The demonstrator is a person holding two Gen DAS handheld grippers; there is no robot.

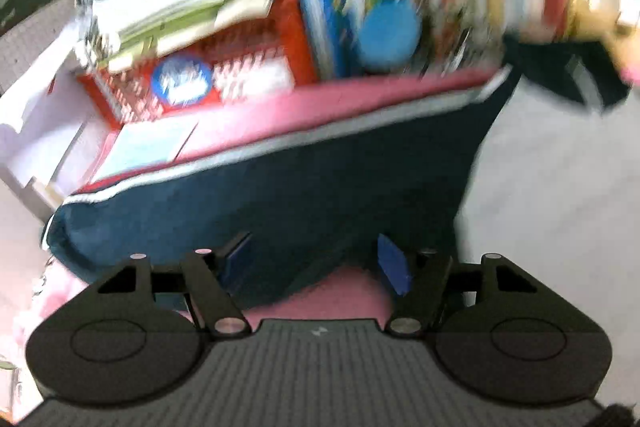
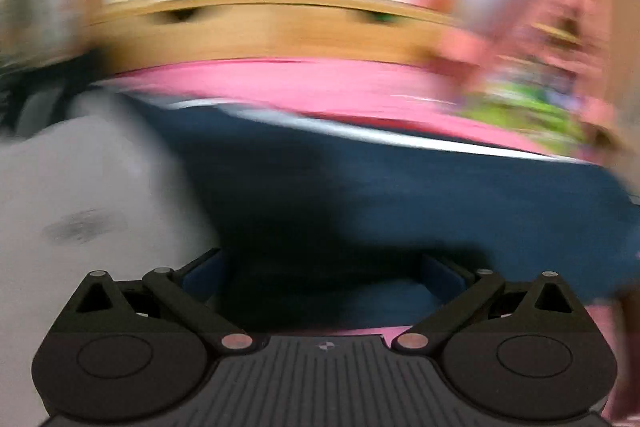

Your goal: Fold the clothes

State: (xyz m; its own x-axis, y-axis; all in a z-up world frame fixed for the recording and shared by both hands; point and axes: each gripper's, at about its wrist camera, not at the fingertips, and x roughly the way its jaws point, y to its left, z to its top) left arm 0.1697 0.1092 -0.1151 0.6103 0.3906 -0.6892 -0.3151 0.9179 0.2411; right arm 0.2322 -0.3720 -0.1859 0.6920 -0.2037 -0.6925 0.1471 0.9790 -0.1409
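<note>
Lying between both open tools, navy garment.

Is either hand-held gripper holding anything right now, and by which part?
Nothing is held. The left hand-held gripper and right hand-held gripper both stand open over the navy blue fabric garment with white piping, pads not pressing it.

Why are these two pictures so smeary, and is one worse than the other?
Right wrist view: heavy sideways motion blur; the shelf and navy garment smear into streaks, while the gripper body stays sharp. Left wrist view: milder blur; the red box and the navy garment's white trim remain recognisable. Both views bend straight lines outward, a fisheye effect, and have dark corners.
</note>
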